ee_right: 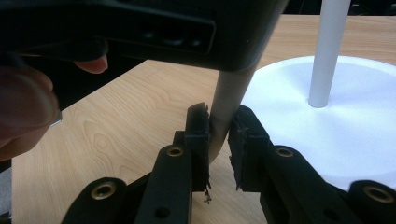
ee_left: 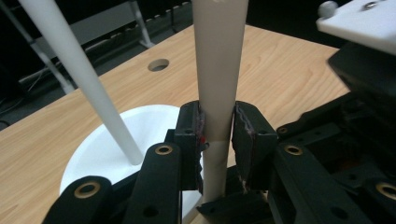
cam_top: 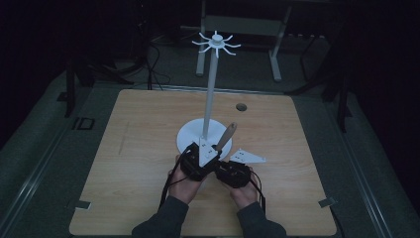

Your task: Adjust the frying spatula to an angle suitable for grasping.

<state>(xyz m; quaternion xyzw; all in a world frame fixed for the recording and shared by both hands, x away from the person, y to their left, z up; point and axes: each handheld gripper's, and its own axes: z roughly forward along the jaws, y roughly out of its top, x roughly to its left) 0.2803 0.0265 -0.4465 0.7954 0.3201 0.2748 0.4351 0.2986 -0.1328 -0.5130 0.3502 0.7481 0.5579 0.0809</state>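
Table (cam_top: 138,148): light wood-grain top with rounded corners, set on a dark grey floor. A small round hole (cam_top: 241,106) is cut near its far edge, right of centre. Grey tabs (cam_top: 82,204) are fixed at the two near corners.

Stand: a white round base (cam_top: 190,135) is placed at mid-table, with a slim white pole (cam_top: 212,84) rising upright from it. The pole is topped by a white hub with short curved arms (cam_top: 216,42) spread outward like spokes.

Background: a pale metal frame on two legs (cam_top: 242,29) is seen beyond the table, with dark cables (cam_top: 153,69) lying on the floor to its left. Surroundings are dim.
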